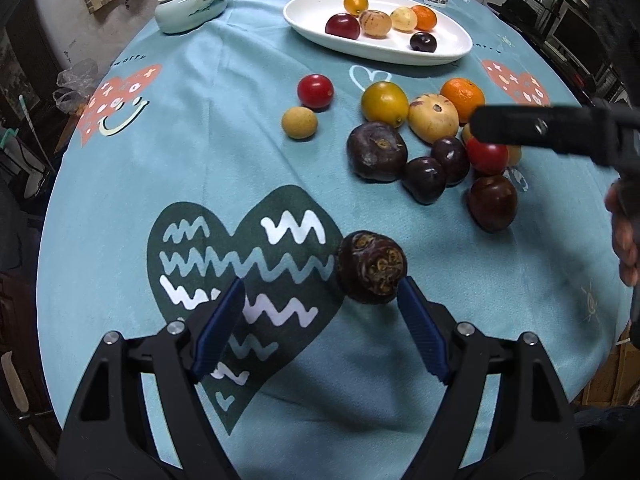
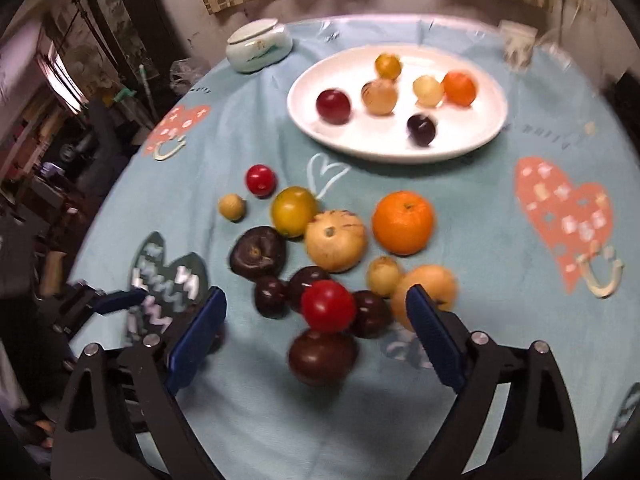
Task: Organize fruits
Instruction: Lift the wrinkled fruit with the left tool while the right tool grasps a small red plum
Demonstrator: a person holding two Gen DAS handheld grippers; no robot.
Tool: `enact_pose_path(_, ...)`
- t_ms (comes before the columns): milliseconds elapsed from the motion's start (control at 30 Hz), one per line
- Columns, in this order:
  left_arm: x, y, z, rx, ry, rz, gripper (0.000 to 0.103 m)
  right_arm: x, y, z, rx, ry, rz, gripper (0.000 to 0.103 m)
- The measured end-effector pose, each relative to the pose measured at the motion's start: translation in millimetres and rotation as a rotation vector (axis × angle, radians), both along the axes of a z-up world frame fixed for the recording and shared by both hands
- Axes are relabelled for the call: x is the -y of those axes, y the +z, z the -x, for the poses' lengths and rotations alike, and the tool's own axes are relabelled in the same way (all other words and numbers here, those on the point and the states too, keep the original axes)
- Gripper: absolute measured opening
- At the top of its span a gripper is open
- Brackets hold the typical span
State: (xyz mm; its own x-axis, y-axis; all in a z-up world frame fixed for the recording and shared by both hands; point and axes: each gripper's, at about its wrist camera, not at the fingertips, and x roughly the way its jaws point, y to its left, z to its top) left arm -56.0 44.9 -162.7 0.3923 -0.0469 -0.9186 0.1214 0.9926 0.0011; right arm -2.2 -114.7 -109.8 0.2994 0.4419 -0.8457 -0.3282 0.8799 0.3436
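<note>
Both grippers spread wide, left gripper (image 1: 322,300) beside wrinkled dark fruit (image 1: 371,267), right gripper (image 2: 316,312) over blurred, seemingly glossy red fruit (image 2: 328,306)

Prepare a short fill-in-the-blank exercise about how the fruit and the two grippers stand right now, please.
1. The white oval plate holds ____ fruits.
2. The left gripper is ____, with a dark brown wrinkled fruit near its right finger.
3. The right gripper hangs open over the pile, a ____ tomato between its fingers.
4. The lidded ceramic jar stands to the ____ of the plate.

Missing words: six; open; red; left
</note>
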Motion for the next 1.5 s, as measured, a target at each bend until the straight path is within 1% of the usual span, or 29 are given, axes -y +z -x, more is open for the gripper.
enact_pose_path(67, -1.4, 0.2, 1.3, -0.002, 0.004, -0.001, 0.08, -1.7, -8.8, -8.5, -0.052, 0.004, -0.036, 0.093)
enact_pose_path(100, -2.5, 0.6, 1.9, -0.002, 0.005, -0.002, 0.08, -2.0, -17.4, -11.1, -0.109, 0.001, -0.052, 0.093)
enact_pose_path(167, -5.1, 1.4, 2.5, 0.0, 0.011, 0.003, 0.08, -3.6, -13.4, -4.1, -0.1, 0.013, -0.081, 0.095)
enact_pose_path(233, -7.4, 2.2, 2.5, 0.0, 0.017, 0.006, 0.08, -5.4, -6.6, 9.4, -0.162, 0.1, -0.212, 0.095)
enact_pose_path(267, -8.1, 2.5, 2.1, 0.002, 0.019, 0.006, 0.08, -5.0, -2.5, 14.3, -0.16, 0.12, -0.237, 0.095)
enact_pose_path(300, -8.7, 2.8, 1.6, 0.002, 0.021, 0.009, 0.08, -2.9, 3.4, 20.5, -0.133, 0.131, -0.256, 0.095)
enact_pose_path(333, -8.6, 2.8, 1.4, 0.001, 0.021, 0.009, 0.08, 0.2, 5.6, 22.6, -0.126, 0.124, -0.281, 0.095)
enact_pose_path(367, -8.6, 2.8, 1.3, 0.0, 0.019, 0.007, 0.08, 4.1, 5.8, 22.0, -0.146, 0.106, -0.321, 0.095)
enact_pose_path(400, -8.3, 2.8, 1.6, -0.002, 0.015, 0.007, 0.08, 8.4, 4.1, 19.5, -0.188, 0.079, -0.375, 0.095)
enact_pose_path(467, -8.5, 3.0, 2.7, -0.002, 0.01, 0.004, 0.08, 12.8, -1.0, 17.3, -0.239, 0.014, -0.479, 0.097)
enact_pose_path(500, -9.3, 3.0, 3.4, -0.004, 0.011, 0.004, 0.08, 10.3, -4.4, 16.8, -0.263, 0.003, -0.522, 0.097)
enact_pose_path(567, -10.2, 2.9, 4.2, -0.006, 0.015, 0.003, 0.08, -0.7, -14.8, 16.3, -0.319, -0.007, -0.571, 0.098)
enact_pose_path(667, -12.8, 2.8, 4.6, -0.01, 0.02, 0.001, 0.08, -16.5, -28.8, 13.0, -0.376, -0.029, -0.569, 0.098)
enact_pose_path(733, -13.7, 3.6, 4.9, -0.007, 0.021, 0.001, 0.08, -13.8, -36.9, 11.3, -0.398, -0.057, -0.641, 0.098)
enact_pose_path(800, -13.9, 4.6, 4.6, -0.003, 0.021, 0.005, 0.08, -5.1, -32.6, 8.9, -0.394, -0.075, -0.602, 0.098)
enact_pose_path(900, -11.9, 6.7, 2.6, 0.009, 0.014, 0.012, 0.08, 18.5, -22.8, 8.8, -0.392, -0.044, -0.571, 0.097)
enact_pose_path(933, -10.8, 7.0, 1.7, 0.011, 0.011, 0.014, 0.08, 27.5, -16.9, 10.4, -0.366, -0.067, -0.535, 0.098)
enact_pose_path(1000, -7.7, 6.5, -0.7, 0.011, 0.002, 0.015, 0.08, 48.9, -2.3, 13.8, -0.255, -0.135, -0.394, 0.1)
enact_pose_path(1067, -3.3, 4.7, -2.3, 0.006, -0.011, 0.014, 0.08, 63.9, 5.9, 13.8, -0.219, -0.175, -0.351, 0.1)
enact_pose_path(1100, -0.7, 3.2, -3.5, 0.001, -0.019, 0.011, 0.08, 64.1, 14.0, 13.8, -0.164, -0.19, -0.274, 0.1)
enact_pose_path(1133, 1.7, 2.3, -4.2, -0.003, -0.027, 0.009, 0.08, 57.8, 21.7, 15.6, -0.091, -0.174, -0.183, 0.1)
enact_pose_path(1167, 3.3, 2.4, -4.1, -0.004, -0.036, 0.009, 0.08, 47.5, 29.3, 19.2, -0.006, -0.133, -0.073, 0.1)
enact_pose_path(1200, 4.1, 3.2, -3.2, -0.002, -0.047, 0.005, 0.08, 28.4, 32.9, 24.7, 0.085, -0.059, 0.062, 0.1)
enact_pose_path(1233, 3.2, 4.4, -2.0, 0.004, -0.05, 0.001, 0.08, 14.0, 31.8, 32.7, 0.125, 0.011, 0.122, 0.1)
enact_pose_path(1300, -3.6, 7.4, 0.8, 0.015, -0.039, 0.003, 0.08, -6.5, 27.0, 47.8, 0.12, 0.147, 0.142, 0.1)
enact_pose_path(1367, -9.9, 9.2, 5.0, 0.023, -0.03, 0.014, 0.08, -10.3, 19.1, 63.3, 0.175, 0.185, 0.239, 0.1)
enact_pose_path(1400, -12.6, 9.7, 7.0, 0.027, -0.028, 0.016, 0.08, -7.4, 14.4, 67.3, 0.189, 0.191, 0.265, 0.1)
enact_pose_path(1433, -15.3, 9.3, 9.4, 0.03, -0.029, 0.019, 0.08, -0.7, 8.0, 71.2, 0.176, 0.188, 0.269, 0.1)
enact_pose_path(1500, -19.1, 6.6, 11.4, 0.021, -0.022, 0.019, 0.08, 18.4, -5.8, 70.7, 0.098, 0.12, 0.237, 0.099)
